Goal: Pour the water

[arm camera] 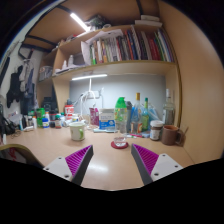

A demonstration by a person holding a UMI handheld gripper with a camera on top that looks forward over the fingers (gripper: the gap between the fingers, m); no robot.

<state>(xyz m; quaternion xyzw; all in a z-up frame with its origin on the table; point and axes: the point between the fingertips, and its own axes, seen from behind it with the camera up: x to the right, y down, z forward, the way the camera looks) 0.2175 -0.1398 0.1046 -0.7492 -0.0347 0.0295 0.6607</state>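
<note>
A clear glass (120, 131) stands on a small red coaster (120, 144) on the wooden desk (110, 162), straight ahead of and beyond my fingers. A tall clear bottle (122, 113) stands just behind it. My gripper (112, 162) is open and empty, its magenta pads (77, 160) wide apart over bare desk.
Several bottles and jars (145, 118) stand to the right, with a brown mug (171, 134). A pale green mug (77, 131) and clutter sit to the left. A bookshelf (120, 48) hangs above the desk.
</note>
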